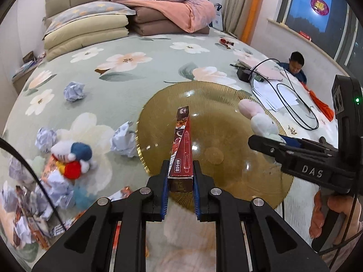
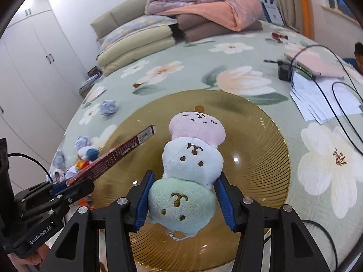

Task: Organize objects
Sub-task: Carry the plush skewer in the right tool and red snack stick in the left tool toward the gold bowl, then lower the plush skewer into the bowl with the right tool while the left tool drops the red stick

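Note:
My left gripper [image 1: 180,170] is shut on a long dark red box [image 1: 182,145] and holds it over a large amber glass plate [image 1: 226,124] on the bed. My right gripper [image 2: 182,181] is shut on a plush dango skewer toy [image 2: 192,158] with pink, pale blue and green balls, held above the same plate [image 2: 261,158]. The right gripper also shows at the right of the left wrist view [image 1: 267,144], and the left gripper with the box [image 2: 113,156] at the left of the right wrist view.
Crumpled paper balls [image 1: 73,91] and a blue, white and red plush toy [image 1: 72,156] lie left of the plate with snack wrappers. Papers, a laptop and black cables [image 1: 292,104] lie to the right. Pillows and folded quilts [image 1: 158,6] are stacked at the headboard. A child [image 1: 296,64] sits beside the bed.

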